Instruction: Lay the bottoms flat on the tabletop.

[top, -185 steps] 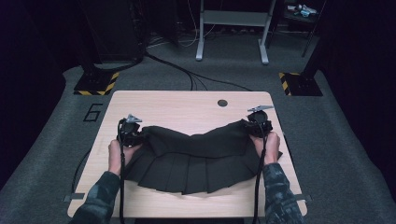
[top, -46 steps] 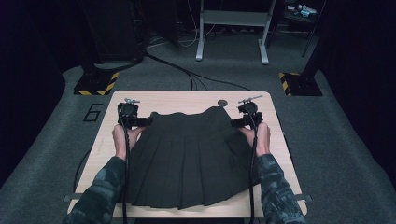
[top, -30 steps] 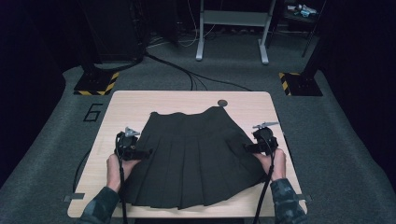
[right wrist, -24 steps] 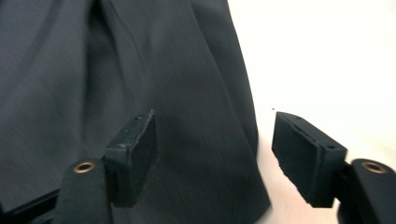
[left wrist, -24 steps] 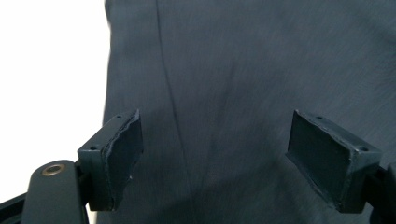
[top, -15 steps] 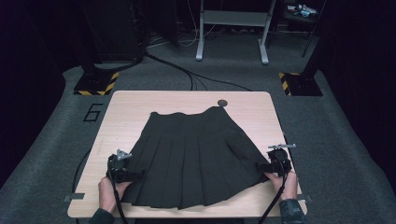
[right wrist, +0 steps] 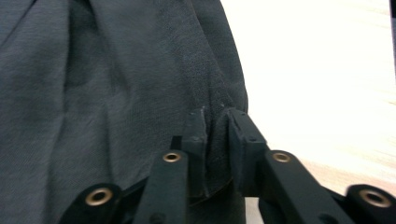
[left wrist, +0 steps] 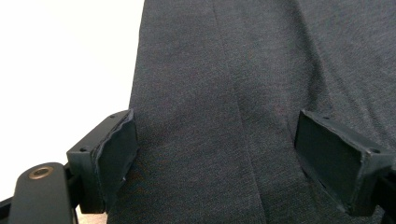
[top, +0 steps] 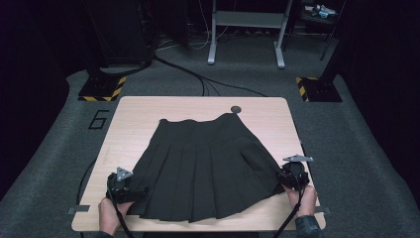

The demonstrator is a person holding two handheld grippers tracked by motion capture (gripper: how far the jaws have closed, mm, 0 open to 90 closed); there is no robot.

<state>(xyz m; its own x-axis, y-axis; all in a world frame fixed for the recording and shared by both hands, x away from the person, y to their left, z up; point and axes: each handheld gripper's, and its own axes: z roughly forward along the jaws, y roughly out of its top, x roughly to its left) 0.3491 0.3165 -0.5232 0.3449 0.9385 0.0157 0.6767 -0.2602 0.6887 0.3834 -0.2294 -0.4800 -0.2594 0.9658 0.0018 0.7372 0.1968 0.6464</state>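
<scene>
**Soft skirt, hold it by the hem corners**

The black pleated skirt [top: 203, 168] lies flat mid-frame on the tabletop [top: 133, 124], waistband toward the top. I judge it light, limp and apt to slip its pleats, so the hem corners are my holds. My right tongs [right wrist: 217, 126] pinch the edge at lower right; my left tongs [left wrist: 215, 154] stand wide open over cloth at lower left. The underside is hidden, and dark folds blur together.
</scene>
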